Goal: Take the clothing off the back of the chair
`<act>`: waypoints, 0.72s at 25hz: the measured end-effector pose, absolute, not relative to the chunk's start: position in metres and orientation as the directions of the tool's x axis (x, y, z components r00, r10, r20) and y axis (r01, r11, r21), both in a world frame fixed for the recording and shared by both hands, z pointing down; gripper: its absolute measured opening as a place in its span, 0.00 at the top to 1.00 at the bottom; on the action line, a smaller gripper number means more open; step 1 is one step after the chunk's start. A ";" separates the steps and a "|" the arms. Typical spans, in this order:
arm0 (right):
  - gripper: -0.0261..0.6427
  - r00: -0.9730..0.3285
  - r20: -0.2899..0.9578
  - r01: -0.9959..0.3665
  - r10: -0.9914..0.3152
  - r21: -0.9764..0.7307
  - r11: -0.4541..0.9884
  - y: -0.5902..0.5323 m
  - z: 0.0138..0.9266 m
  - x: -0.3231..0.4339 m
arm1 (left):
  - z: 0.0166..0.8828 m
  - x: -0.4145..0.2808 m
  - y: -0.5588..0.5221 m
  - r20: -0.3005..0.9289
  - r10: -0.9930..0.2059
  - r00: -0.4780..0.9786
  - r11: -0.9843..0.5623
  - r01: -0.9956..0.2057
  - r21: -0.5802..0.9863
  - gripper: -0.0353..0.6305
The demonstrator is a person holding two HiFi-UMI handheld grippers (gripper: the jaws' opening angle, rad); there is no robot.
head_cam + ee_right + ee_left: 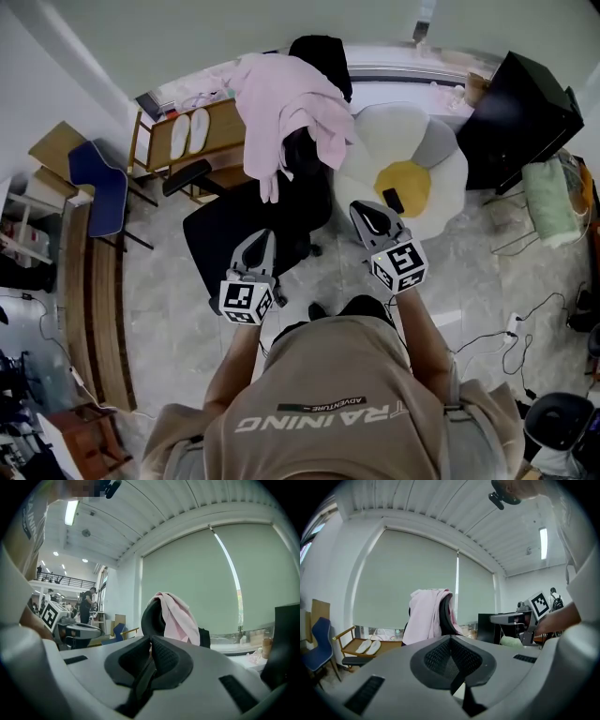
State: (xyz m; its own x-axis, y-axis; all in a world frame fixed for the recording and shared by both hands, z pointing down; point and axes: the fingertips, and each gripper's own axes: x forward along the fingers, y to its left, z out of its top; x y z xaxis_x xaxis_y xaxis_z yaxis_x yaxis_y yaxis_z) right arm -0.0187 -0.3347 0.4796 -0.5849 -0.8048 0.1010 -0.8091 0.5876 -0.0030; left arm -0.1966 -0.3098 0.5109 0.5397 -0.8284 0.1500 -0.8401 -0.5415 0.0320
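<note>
Nearest to the person, the left gripper (260,240) and the right gripper (364,210) both have their jaws fully together, pad against pad, and nothing is between them. Beyond them, at 12 o'clock, stands a black office chair (234,234). The clothing (281,103) hangs over the chair's back, apart from both grippers. It is pale pink, soft and crumpled, and one sleeve hangs down toward the seat. At 1 o'clock lies a white flower-shaped cushion (412,169).

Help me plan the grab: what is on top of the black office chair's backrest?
A pink garment hangs over the backrest of the black office chair, covering its top. Whatever lies under the cloth is hidden.
</note>
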 end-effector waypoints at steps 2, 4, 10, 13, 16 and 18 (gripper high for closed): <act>0.91 -0.584 0.100 -0.809 -0.806 0.005 0.587 -0.346 0.477 -0.020 | 0.513 -0.200 -0.317 0.152 -0.831 0.535 -0.536 -0.844 0.039 0.93; 0.91 -0.589 0.088 -0.806 -0.803 0.005 0.592 -0.358 0.475 -0.022 | 0.515 -0.204 -0.326 0.152 -0.836 0.527 -0.527 -0.849 0.041 0.93; 0.91 -0.621 0.075 -0.782 -0.780 0.008 0.623 -0.407 0.474 -0.025 | 0.515 -0.207 -0.361 0.161 -0.863 0.479 -0.480 -0.877 0.038 0.93; 0.91 -0.625 0.065 -0.779 -0.778 0.006 0.627 -0.441 0.473 -0.024 | 0.511 -0.212 -0.384 0.169 -0.881 0.441 -0.444 -0.896 0.023 0.93; 0.91 -0.620 0.055 -0.783 -0.783 0.027 0.622 -0.472 0.468 -0.023 | 0.505 -0.221 -0.408 0.163 -0.901 0.402 -0.404 -0.915 0.027 0.93; 0.91 -0.625 0.054 -0.778 -0.779 0.033 0.627 -0.489 0.466 -0.023 | 0.502 -0.226 -0.424 0.153 -0.914 0.375 -0.376 -0.926 0.026 0.93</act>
